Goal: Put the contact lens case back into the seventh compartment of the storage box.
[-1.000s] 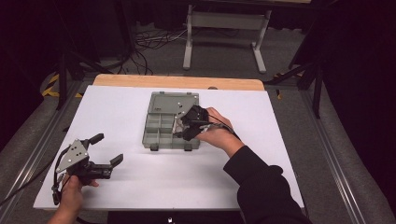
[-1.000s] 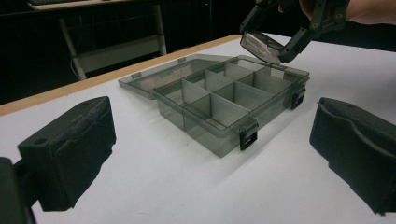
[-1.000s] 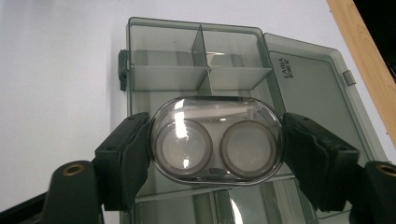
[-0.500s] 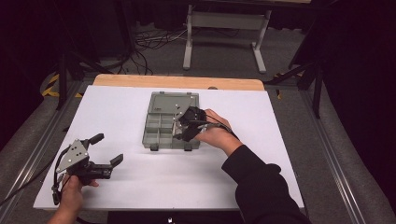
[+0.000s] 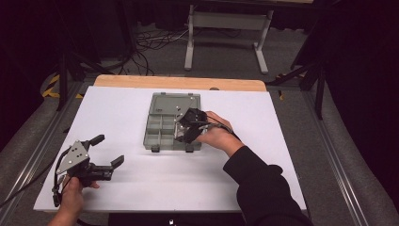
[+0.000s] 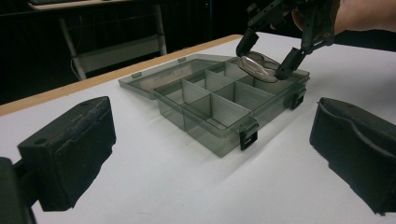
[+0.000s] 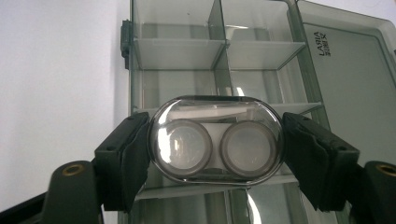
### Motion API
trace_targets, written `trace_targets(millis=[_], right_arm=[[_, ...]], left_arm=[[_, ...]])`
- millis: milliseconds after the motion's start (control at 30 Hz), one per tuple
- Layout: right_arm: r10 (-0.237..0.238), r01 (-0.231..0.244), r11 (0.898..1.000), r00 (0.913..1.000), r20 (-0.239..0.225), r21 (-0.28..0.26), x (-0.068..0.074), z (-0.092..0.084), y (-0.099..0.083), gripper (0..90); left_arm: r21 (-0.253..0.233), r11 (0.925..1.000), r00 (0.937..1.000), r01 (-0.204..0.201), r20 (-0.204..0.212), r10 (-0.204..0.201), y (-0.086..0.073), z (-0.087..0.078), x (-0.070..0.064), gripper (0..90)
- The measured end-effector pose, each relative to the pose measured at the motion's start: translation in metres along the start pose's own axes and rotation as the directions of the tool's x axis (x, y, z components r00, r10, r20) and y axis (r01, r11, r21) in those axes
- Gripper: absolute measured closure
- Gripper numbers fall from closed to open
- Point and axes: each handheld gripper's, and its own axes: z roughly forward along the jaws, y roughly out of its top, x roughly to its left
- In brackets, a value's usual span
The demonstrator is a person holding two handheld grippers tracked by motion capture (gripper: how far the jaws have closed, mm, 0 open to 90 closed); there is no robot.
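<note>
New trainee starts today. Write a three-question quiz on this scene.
1. True or false: the right gripper is shut on the clear oval case.
2. How do the left gripper's jaws stand: A) wide open, B) clamped on the box lid?
3. What lies under the held case?

Key:
1. True.
2. A; nothing is between them.
3. The open grey compartment box, lid laid flat on the white table.

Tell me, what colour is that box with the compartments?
The box is see-through smoky grey with black latches, clearest in the left gripper view.
</note>
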Motion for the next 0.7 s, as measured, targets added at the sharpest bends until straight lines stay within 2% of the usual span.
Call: trace_targets(millis=[700], right_arm=[[0.017, -0.016, 0.999, 0.999, -0.042, 0.032, -0.0009, 0.0042, -0.0018, 26.7]], left_arm=[[0.001, 1.0, 1.0, 0.0, 0.0, 0.0, -0.0002, 0.0004, 0.0001, 1.2]])
